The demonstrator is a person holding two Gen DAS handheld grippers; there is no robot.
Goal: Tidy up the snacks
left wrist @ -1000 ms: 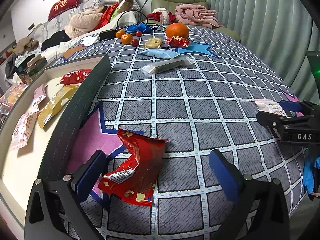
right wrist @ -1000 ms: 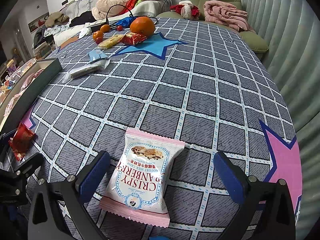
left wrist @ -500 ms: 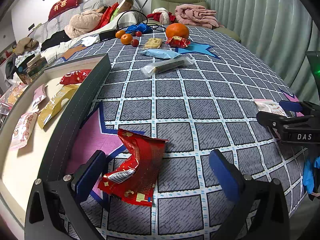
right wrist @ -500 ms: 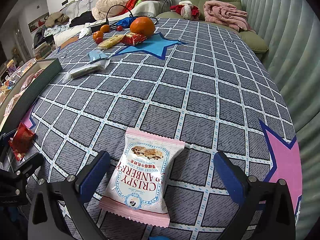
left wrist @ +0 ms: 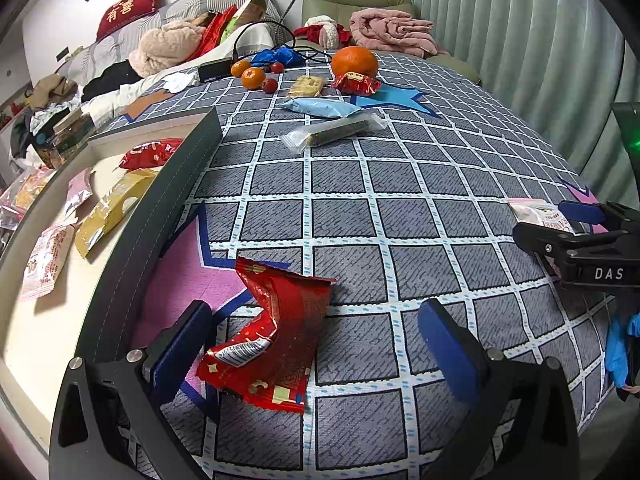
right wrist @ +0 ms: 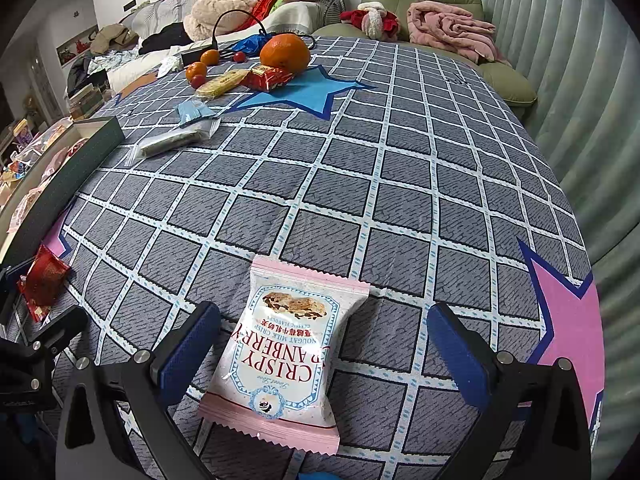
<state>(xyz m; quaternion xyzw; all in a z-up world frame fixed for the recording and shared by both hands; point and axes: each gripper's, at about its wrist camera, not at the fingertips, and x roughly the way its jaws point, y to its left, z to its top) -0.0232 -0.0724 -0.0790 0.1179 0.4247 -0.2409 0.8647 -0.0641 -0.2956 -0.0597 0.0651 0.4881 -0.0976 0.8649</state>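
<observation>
My left gripper (left wrist: 316,344) is open, its blue pads on either side of a crumpled red snack packet (left wrist: 276,340) lying on the checked cloth beside the tray (left wrist: 168,196). My right gripper (right wrist: 324,344) is open around a pink and white cranberry nougat packet (right wrist: 284,360) lying flat on the cloth. The red packet also shows at the left of the right wrist view (right wrist: 42,280). The nougat packet and the right gripper's fingers (left wrist: 580,214) show at the right of the left wrist view.
The tray holds several snack packets (left wrist: 116,204). Further back on the cloth lie a clear-wrapped bar (left wrist: 336,132), a light blue packet (left wrist: 320,107), a yellow biscuit (left wrist: 306,85), a red packet (left wrist: 358,82), a large orange (left wrist: 354,62) and small fruits (left wrist: 252,76). A sofa with clothes stands behind.
</observation>
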